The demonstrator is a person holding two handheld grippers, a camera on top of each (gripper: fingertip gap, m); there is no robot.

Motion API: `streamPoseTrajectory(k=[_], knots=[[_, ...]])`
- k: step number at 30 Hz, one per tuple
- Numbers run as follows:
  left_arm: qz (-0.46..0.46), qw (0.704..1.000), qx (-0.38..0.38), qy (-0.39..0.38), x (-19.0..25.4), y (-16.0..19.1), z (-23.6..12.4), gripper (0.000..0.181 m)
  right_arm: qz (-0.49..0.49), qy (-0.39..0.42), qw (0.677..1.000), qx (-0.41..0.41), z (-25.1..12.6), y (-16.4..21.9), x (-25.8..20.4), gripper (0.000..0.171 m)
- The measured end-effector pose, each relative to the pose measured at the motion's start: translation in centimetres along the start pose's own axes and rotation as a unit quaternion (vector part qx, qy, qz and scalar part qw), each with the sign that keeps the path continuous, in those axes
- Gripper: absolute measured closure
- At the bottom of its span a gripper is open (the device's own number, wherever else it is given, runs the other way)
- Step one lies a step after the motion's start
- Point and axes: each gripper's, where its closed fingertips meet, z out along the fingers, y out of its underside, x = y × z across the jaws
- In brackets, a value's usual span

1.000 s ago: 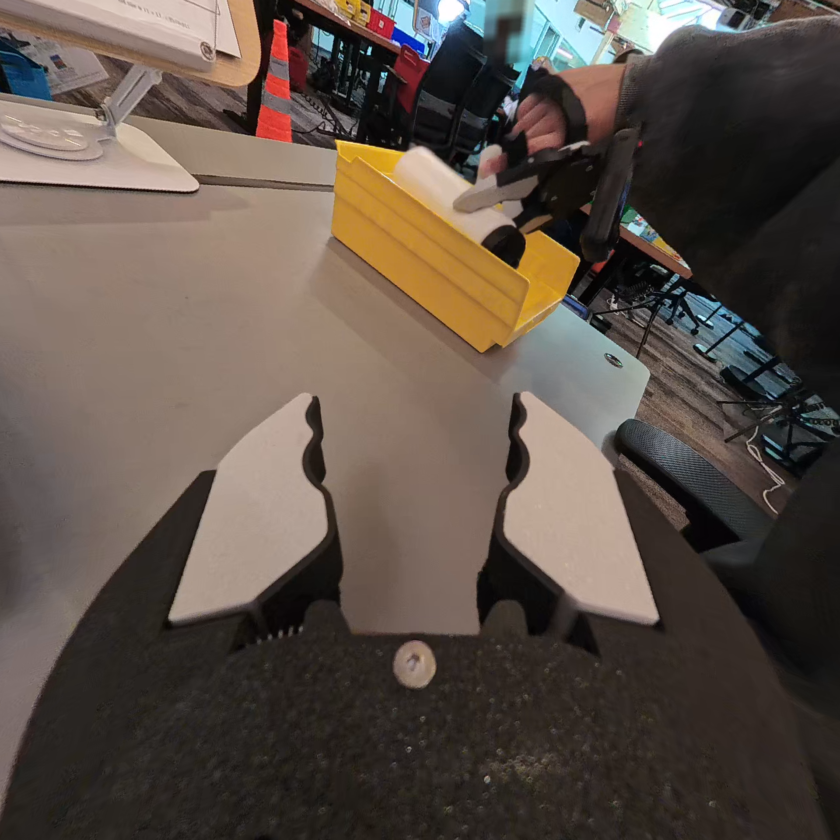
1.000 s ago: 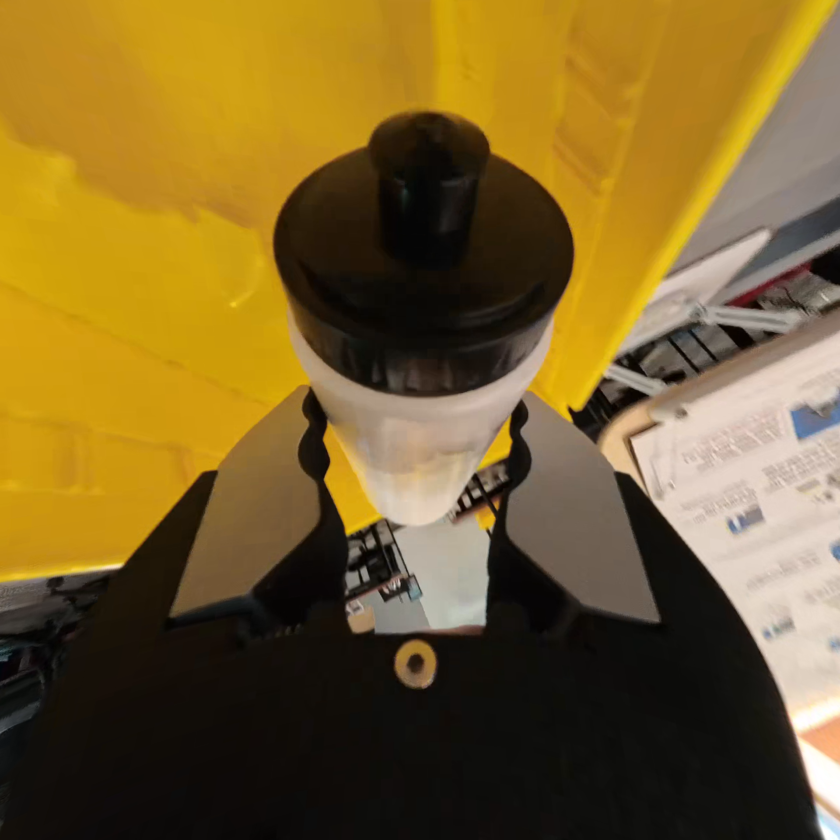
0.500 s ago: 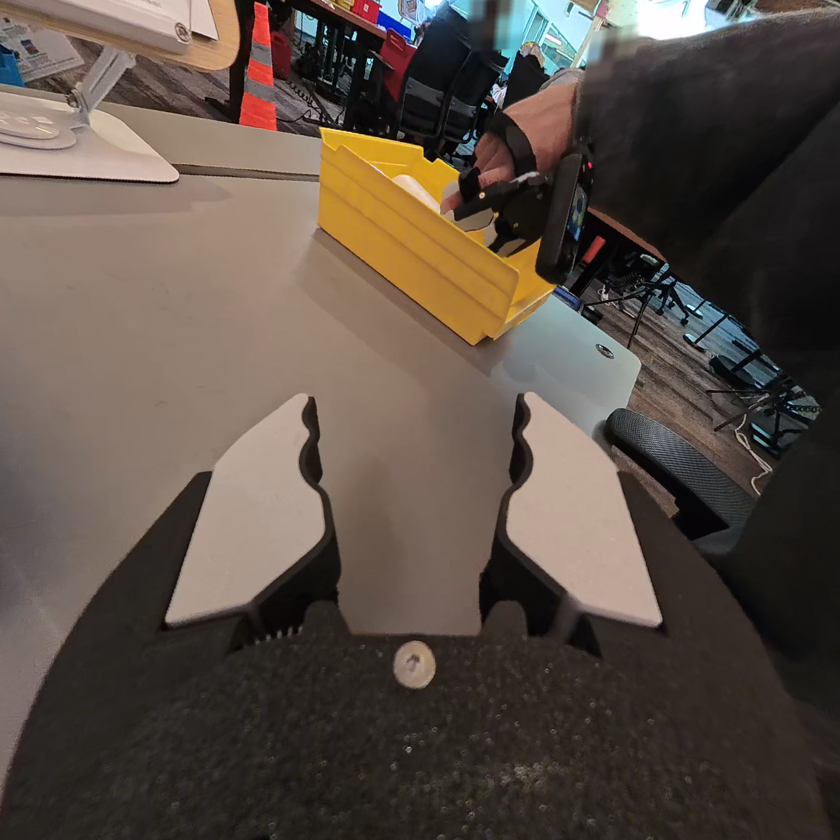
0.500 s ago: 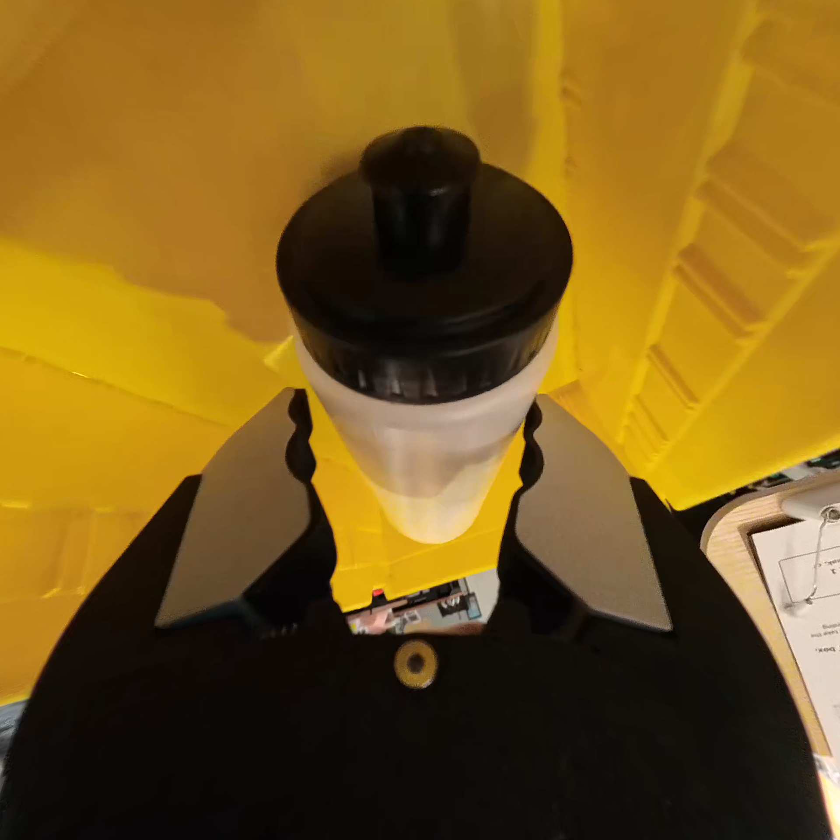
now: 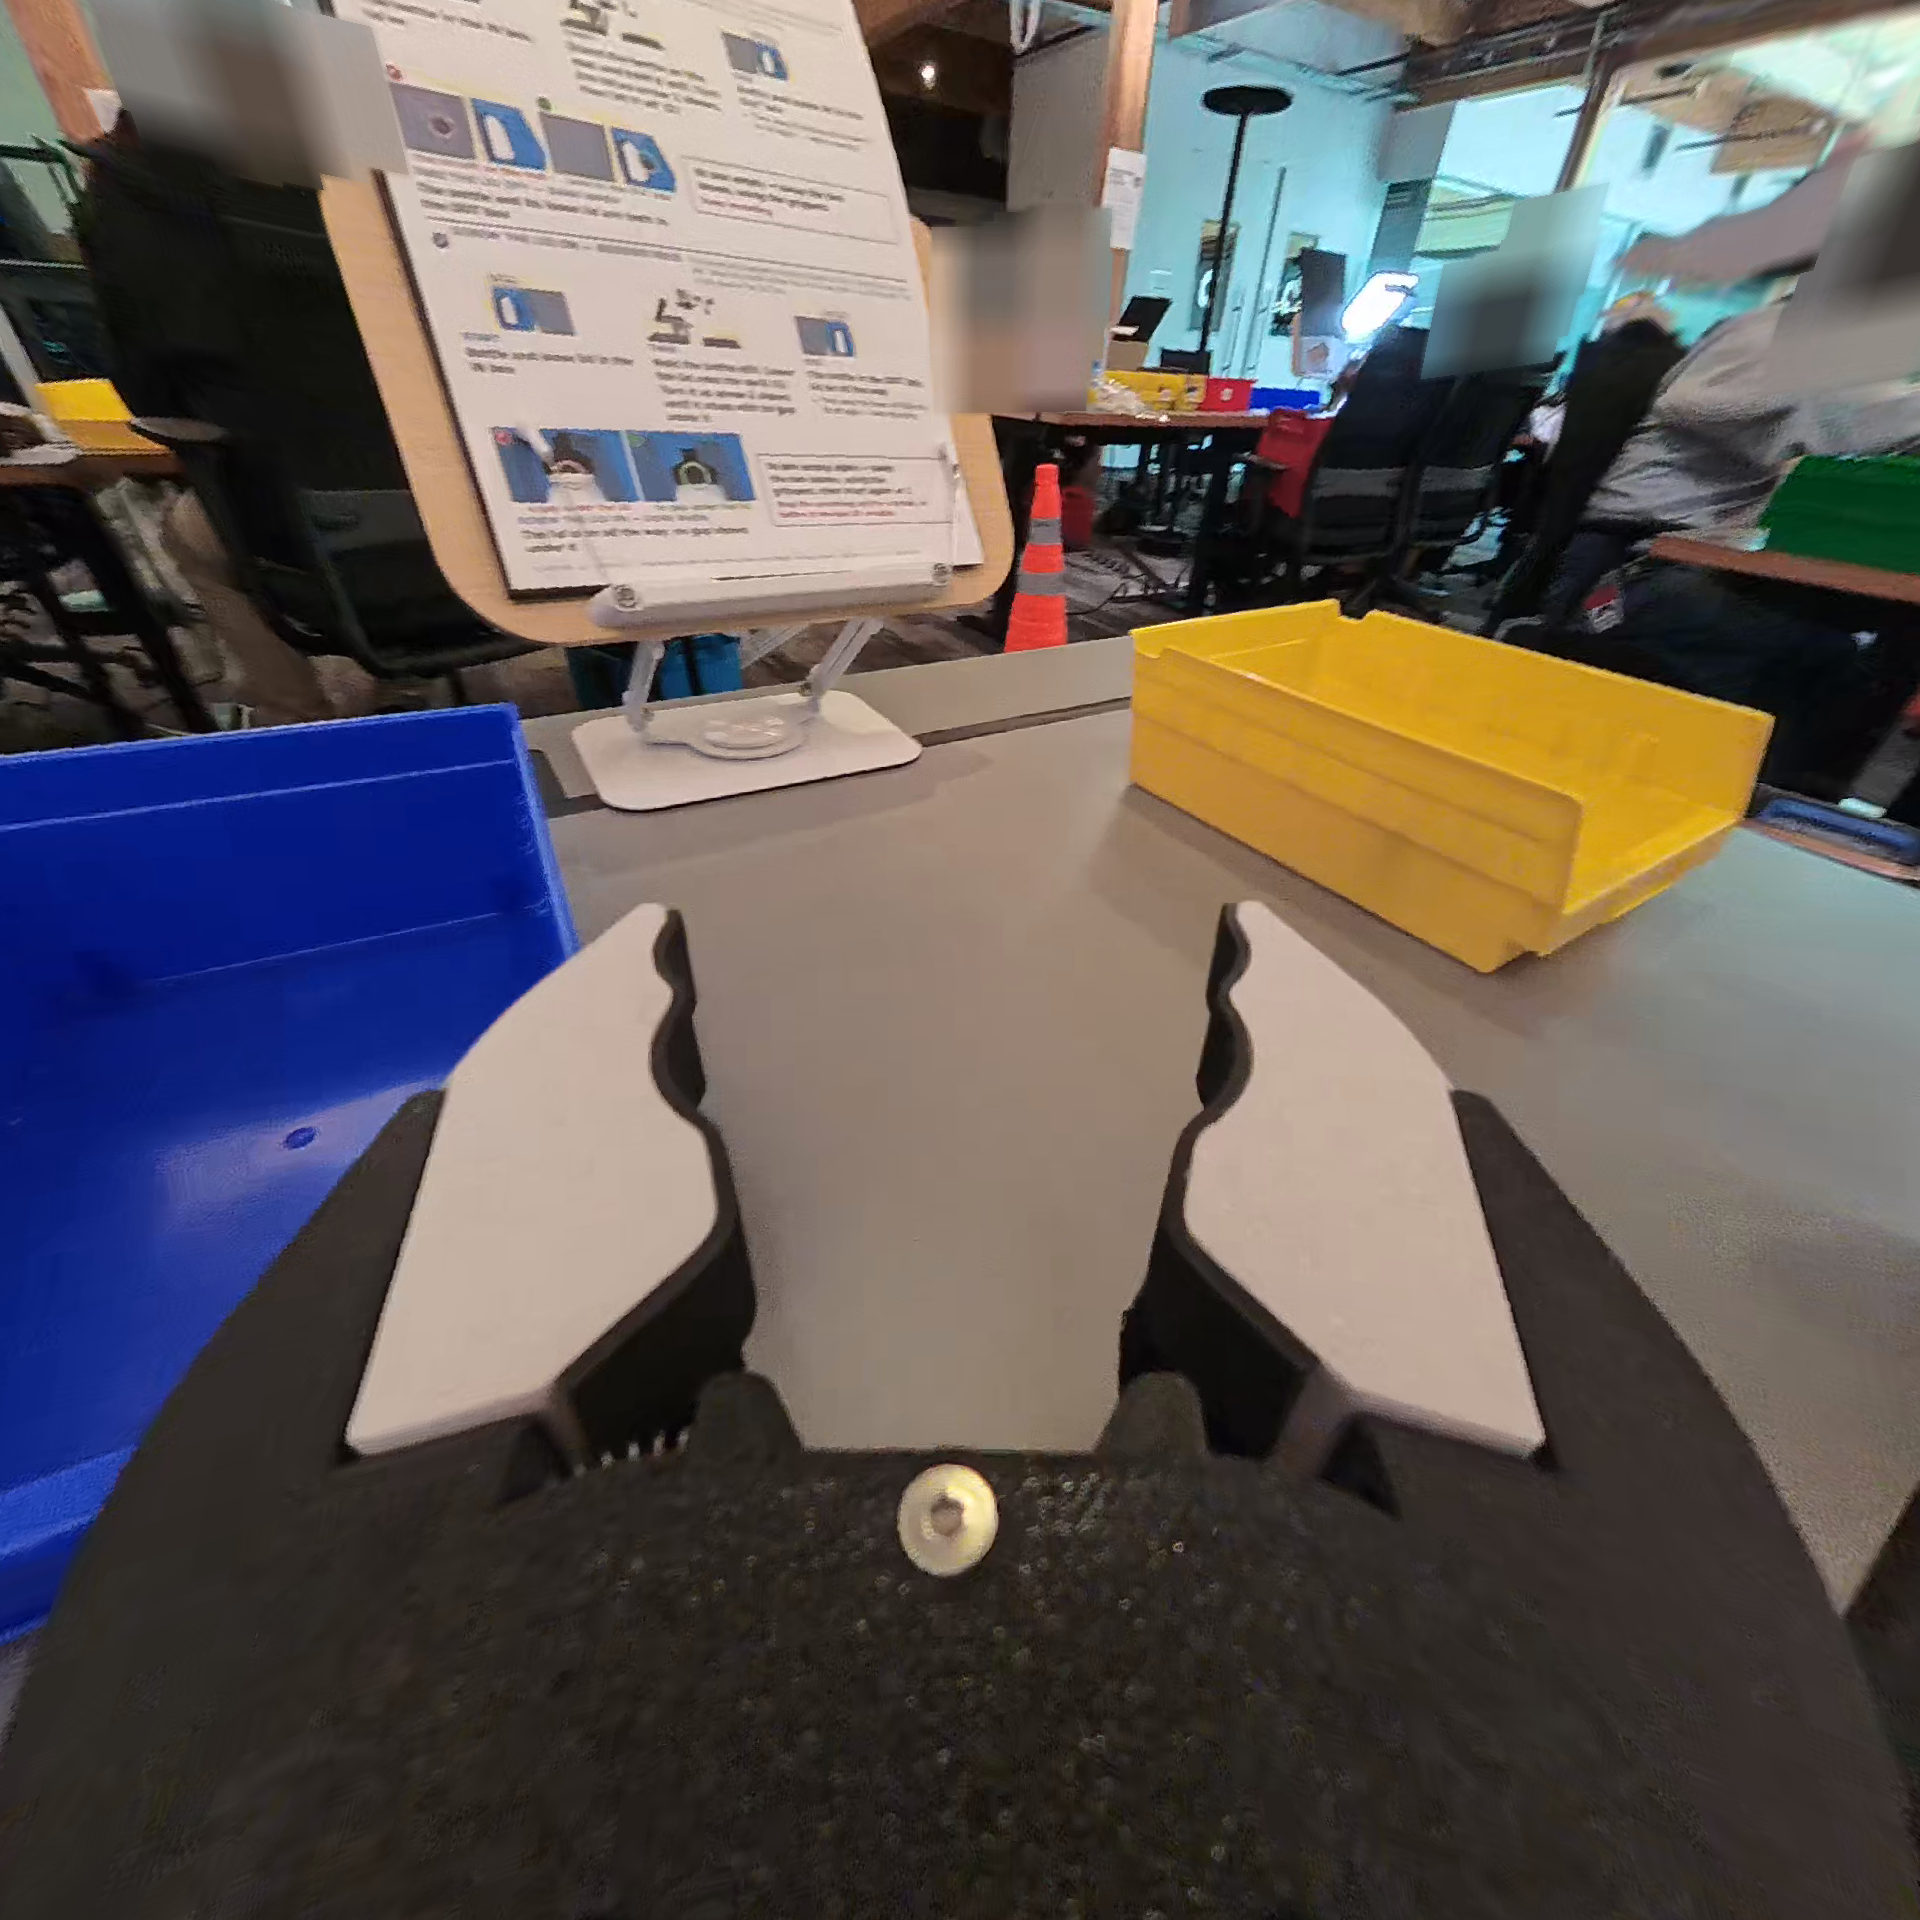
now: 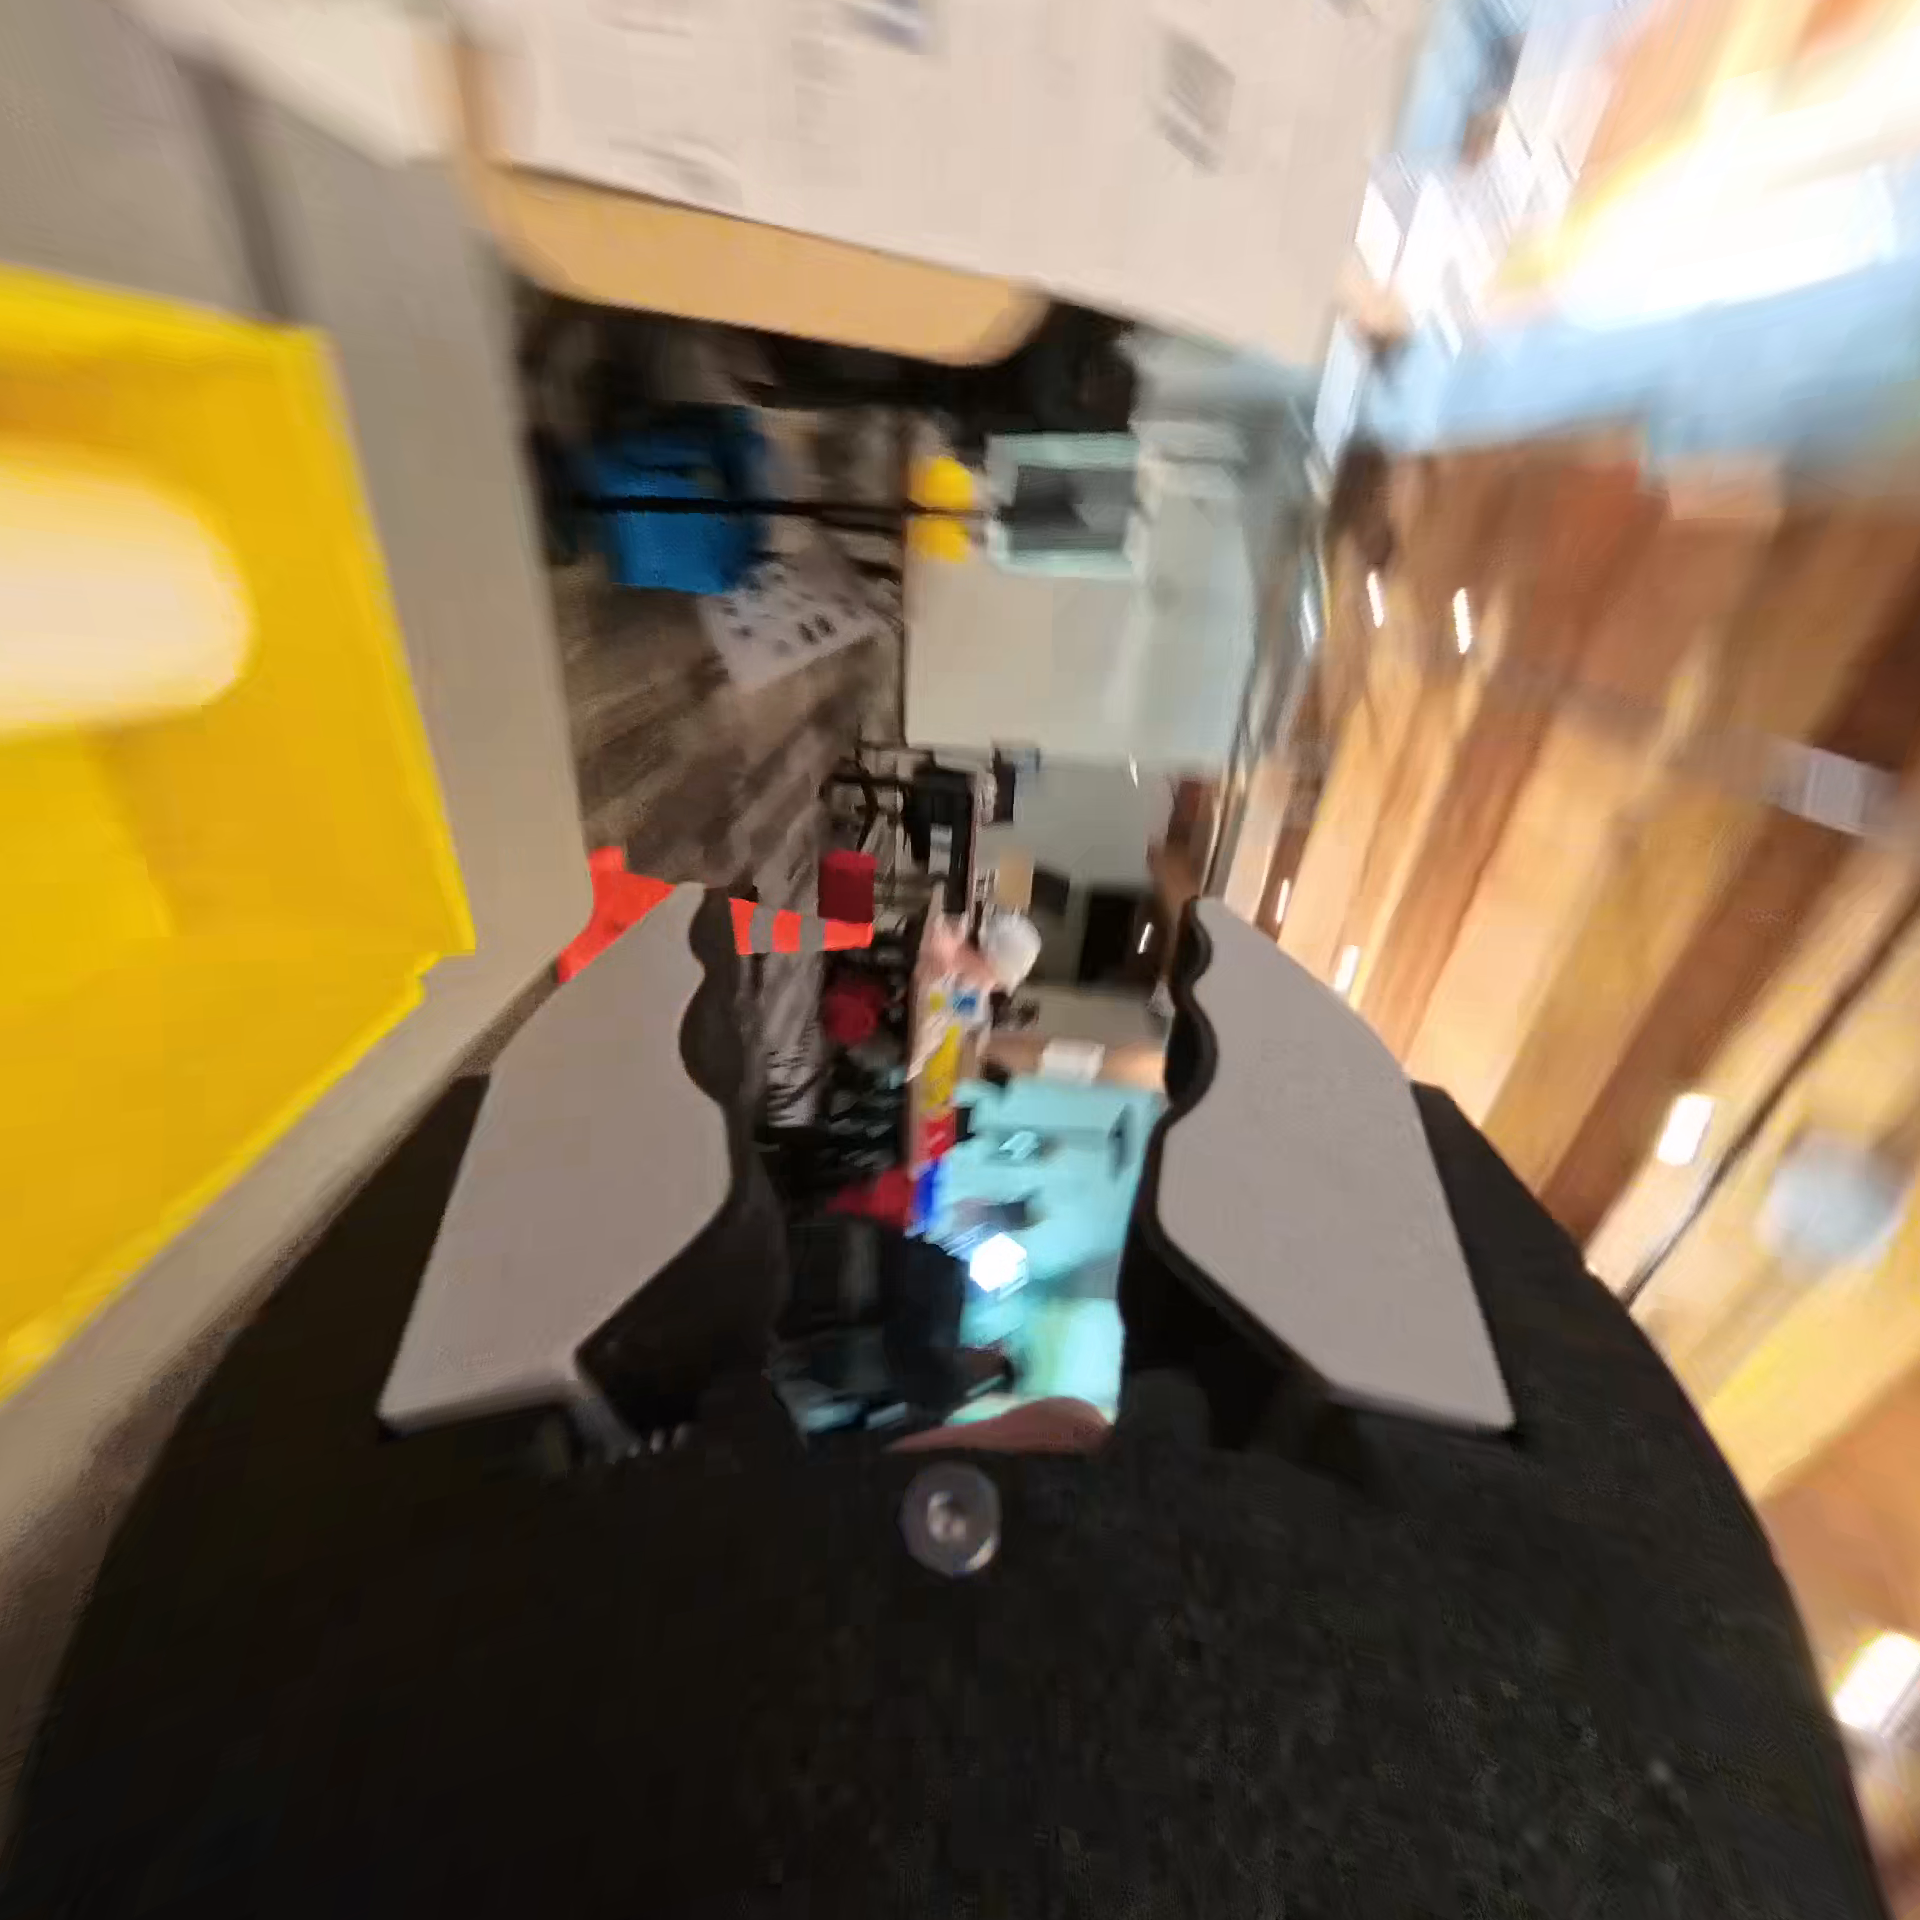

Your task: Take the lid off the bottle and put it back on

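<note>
Showing release: right gripper, jaws now wide and empty, has let go of the translucent white plastic bottle, lying in the yellow plastic bin at left. Left gripper hovers over the grey worktop, jaws wide; the blurred view hides the lid.

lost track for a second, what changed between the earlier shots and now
The right gripper let go of the white plastic bottle, leaving it in the yellow plastic bin, and swung away empty. The left gripper turned left, bringing the blue plastic bin into view. It stayed open and empty over the grey table.
</note>
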Motion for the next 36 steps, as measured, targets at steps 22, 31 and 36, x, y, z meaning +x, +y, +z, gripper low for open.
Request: streamPoseTrajectory(k=[22,31,36], knots=[[-0.080,0.981,-0.141,-0.106,-7.0,6.6,-5.6,0.118,0.738,-0.161,0.652,-0.063,-11.9,-1.5,-24.4,0.100],[-0.104,0.977,-0.168,-0.077,-6.1,7.8,-5.1,0.122,0.717,-0.160,0.676,-0.065,-11.8,-1.5,-24.6,0.099],[-0.126,0.975,-0.174,-0.063,-5.7,8.2,-4.9,0.122,0.728,-0.195,0.657,-0.015,-11.4,-5.5,-24.4,0.096]])
